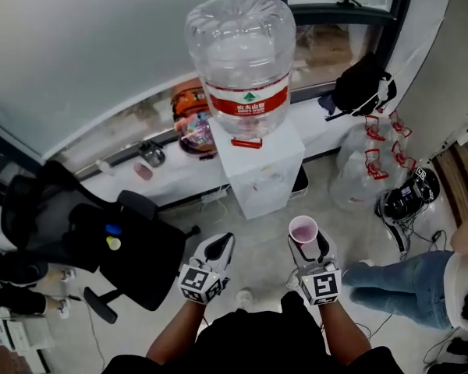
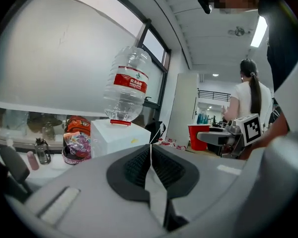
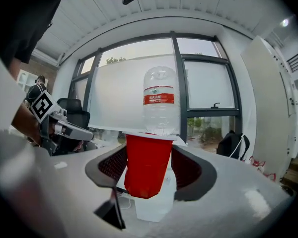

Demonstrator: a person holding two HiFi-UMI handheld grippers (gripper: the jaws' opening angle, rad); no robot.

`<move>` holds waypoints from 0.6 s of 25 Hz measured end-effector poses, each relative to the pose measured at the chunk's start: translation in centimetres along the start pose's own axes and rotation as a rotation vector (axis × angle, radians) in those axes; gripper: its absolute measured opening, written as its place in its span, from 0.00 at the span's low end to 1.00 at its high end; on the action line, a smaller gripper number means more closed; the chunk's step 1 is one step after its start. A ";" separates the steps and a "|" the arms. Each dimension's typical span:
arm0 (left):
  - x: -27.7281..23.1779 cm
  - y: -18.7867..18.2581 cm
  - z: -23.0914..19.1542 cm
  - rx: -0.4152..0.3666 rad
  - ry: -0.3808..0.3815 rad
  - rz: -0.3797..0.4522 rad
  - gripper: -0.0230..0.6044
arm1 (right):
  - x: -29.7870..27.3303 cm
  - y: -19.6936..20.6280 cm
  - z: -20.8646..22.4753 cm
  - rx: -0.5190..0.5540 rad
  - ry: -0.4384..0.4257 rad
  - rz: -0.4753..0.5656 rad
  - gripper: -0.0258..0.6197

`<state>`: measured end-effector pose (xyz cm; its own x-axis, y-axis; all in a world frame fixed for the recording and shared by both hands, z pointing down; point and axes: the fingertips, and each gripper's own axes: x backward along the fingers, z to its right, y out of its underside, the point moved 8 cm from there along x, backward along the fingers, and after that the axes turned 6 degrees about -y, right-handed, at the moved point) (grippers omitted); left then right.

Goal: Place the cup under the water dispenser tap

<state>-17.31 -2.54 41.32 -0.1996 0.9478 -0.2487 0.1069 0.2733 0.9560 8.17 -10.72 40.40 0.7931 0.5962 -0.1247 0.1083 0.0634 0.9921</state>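
Currently the right gripper (image 1: 306, 245) is holding the red cup (image 3: 148, 165) upright between its jaws. The jaws are standing fairly wide, with their pads pressing on the cup's two sides. The left gripper (image 2: 150, 163) is hanging beside it with its jaws closed together and nothing between them. The cup is sitting in the air above the floor (image 1: 257, 248), short of the white water dispenser (image 1: 259, 170). The dispenser is standing against the window ledge with a large clear bottle (image 1: 242, 53) inverted on top. In the right gripper view the cup is lining up directly in front of the bottle and the dispenser body.

Assessment: the carry toward the dispenser appears to be the step in hand, and placement is not yet done. The tap itself is too small to make out in any view, so its side and height are needing confirmation on approach.

Recommendations:
- Hold the cup level with the rim uppermost.
- Do not tighten the grip, as the thin wall is likely to buckle if squeezed harder.
- Bring the cup in low enough for the rim to pass beneath the tap, centre it, seat the base flat, and only then open the jaws.
- Hold the left gripper aside, away from the office chair (image 1: 117, 248) at the left.
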 end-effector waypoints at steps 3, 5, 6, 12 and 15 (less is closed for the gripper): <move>-1.5 0.1 0.8 0.020 -0.044 -0.001 0.08 | -1.0 0.7 2.3 0.023 -0.072 -0.011 0.47; -2.3 0.3 1.3 0.033 -0.074 -0.004 0.08 | -1.6 1.0 3.9 0.035 -0.107 -0.020 0.47; -2.8 0.5 1.5 0.041 -0.090 -0.005 0.08 | -2.0 1.2 4.7 0.037 -0.121 -0.024 0.47; -4.8 2.7 2.2 0.075 -0.194 -0.022 0.08 | -4.6 3.4 7.4 0.021 -0.182 -0.026 0.47; -6.2 4.3 1.8 0.089 -0.233 -0.017 0.08 | -6.3 5.3 8.4 0.027 -0.190 -0.032 0.47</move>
<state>-13.83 -6.93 46.67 0.0264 0.9525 -0.3034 0.1925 0.2930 0.9365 8.81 -20.83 46.31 0.8874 0.4325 -0.1594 0.1496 0.0569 0.9871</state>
